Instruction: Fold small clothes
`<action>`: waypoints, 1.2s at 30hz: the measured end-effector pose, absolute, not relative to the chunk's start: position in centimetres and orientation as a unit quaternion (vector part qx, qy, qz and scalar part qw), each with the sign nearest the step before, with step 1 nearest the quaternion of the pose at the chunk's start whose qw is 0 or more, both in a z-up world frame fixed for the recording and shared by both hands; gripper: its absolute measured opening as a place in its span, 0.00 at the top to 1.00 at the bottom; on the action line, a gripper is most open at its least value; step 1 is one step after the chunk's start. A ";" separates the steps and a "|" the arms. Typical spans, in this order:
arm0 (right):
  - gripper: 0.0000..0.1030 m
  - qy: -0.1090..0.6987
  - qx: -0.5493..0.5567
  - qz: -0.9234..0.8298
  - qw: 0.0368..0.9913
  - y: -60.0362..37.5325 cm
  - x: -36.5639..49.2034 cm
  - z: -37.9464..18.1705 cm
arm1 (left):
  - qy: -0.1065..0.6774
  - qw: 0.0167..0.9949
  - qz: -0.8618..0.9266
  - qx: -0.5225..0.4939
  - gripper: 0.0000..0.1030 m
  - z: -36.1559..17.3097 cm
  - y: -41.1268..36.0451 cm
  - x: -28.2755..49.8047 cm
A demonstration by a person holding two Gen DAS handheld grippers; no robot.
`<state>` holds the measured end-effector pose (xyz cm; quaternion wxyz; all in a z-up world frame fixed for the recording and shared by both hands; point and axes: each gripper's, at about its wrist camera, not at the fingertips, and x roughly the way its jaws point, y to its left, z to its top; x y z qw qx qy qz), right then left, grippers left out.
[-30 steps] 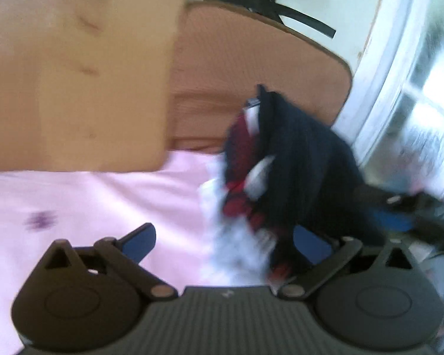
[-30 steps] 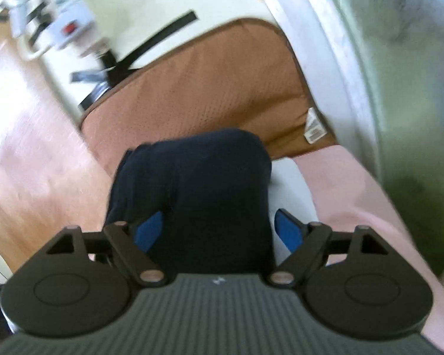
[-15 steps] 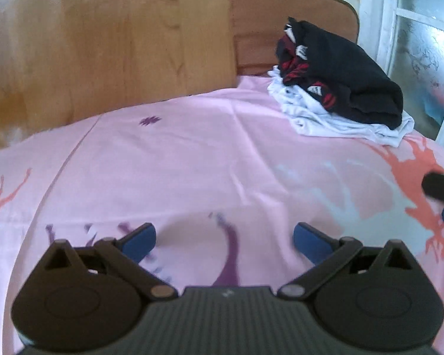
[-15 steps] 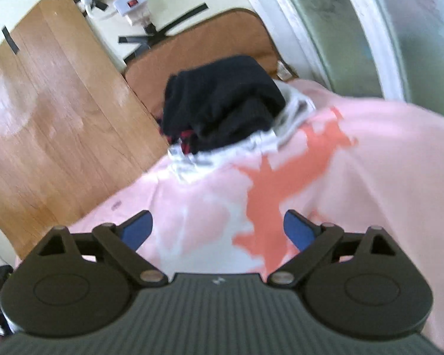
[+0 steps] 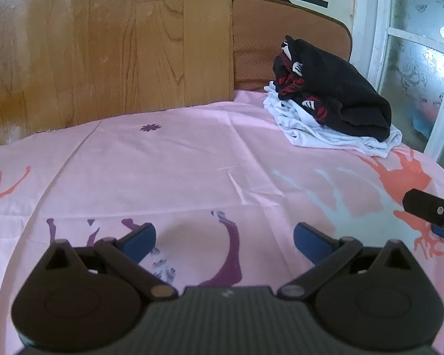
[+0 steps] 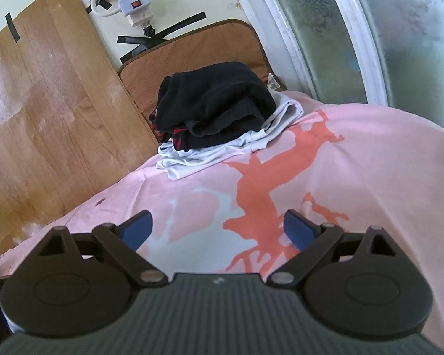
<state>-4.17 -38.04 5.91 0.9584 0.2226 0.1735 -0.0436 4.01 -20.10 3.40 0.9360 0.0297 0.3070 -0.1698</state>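
Note:
A stack of folded clothes lies at the far right corner of the pink printed sheet (image 5: 192,159): a black garment (image 5: 340,94) with red and white print on top of a folded white garment (image 5: 325,136). The same stack shows in the right wrist view, black (image 6: 222,100) on white (image 6: 222,153). My left gripper (image 5: 225,236) is open and empty, low over the sheet well short of the stack. My right gripper (image 6: 219,227) is open and empty over the sheet's orange print, also short of the stack. Its tip shows at the left wrist view's right edge (image 5: 432,210).
A wooden board (image 5: 103,50) and a brown padded cushion (image 5: 257,44) stand behind the sheet. A white-framed frosted window (image 6: 325,29) is at the right. A power strip (image 6: 133,3) is taped to the wall above the cushion (image 6: 192,56).
Both grippers have pulled back from the stack. A second ago they were right at the black garment; now they are open over the sheet with the stack left at the far corner.

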 end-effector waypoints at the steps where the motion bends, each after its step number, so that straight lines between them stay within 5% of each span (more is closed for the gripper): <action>1: 0.06 0.171 0.223 -0.044 0.959 -38.0 -4.3 5.9 | 0.306 0.936 -0.171 0.029 0.00 3.4 -20.1 4.0; 36: 0.06 0.152 0.222 -0.023 0.963 -37.9 -4.8 6.2 | 0.276 0.945 -0.165 0.054 0.00 3.7 -20.5 2.6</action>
